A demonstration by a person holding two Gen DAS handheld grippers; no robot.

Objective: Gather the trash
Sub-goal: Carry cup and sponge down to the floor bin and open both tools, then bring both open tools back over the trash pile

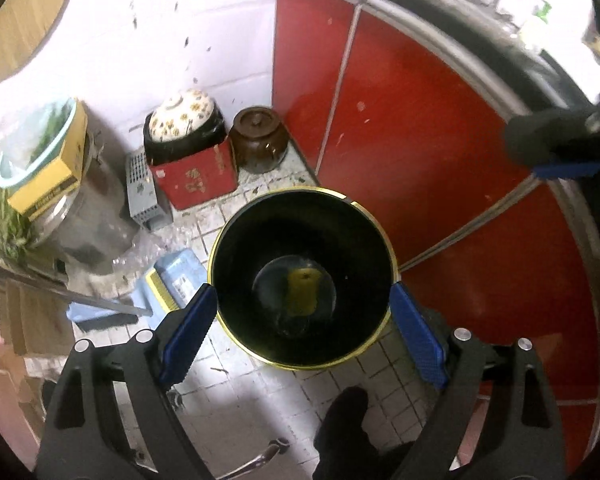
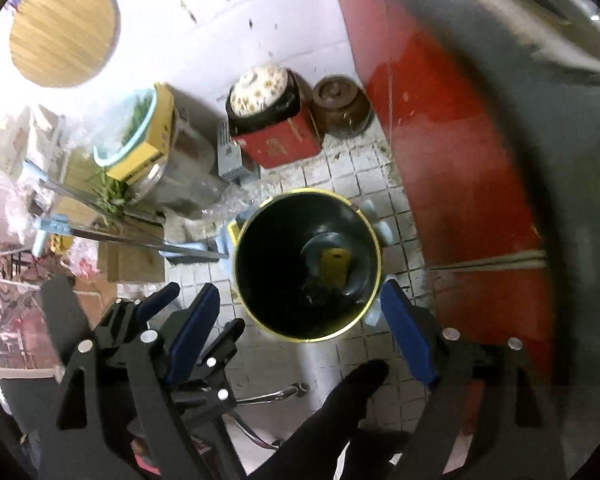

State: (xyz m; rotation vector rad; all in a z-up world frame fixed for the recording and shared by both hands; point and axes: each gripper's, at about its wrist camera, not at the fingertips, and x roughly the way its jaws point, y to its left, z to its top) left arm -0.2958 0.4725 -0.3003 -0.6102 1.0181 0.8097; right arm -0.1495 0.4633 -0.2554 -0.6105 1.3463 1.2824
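Observation:
A round black trash bin with a yellow rim stands on the tiled floor; it also shows in the right wrist view. At its bottom lies a yellow piece of trash on a clear dish-like item. My left gripper is open and empty, its blue pads either side of the bin from above. My right gripper is open and empty above the bin's near rim. The left gripper's fingers show at the lower left of the right wrist view.
Red cabinet doors run along the right. A brown lidded jar, a red box holding an upturned patterned bowl, a steel pot with a yellow box and a blue dustpan crowd the corner. My dark shoe is below.

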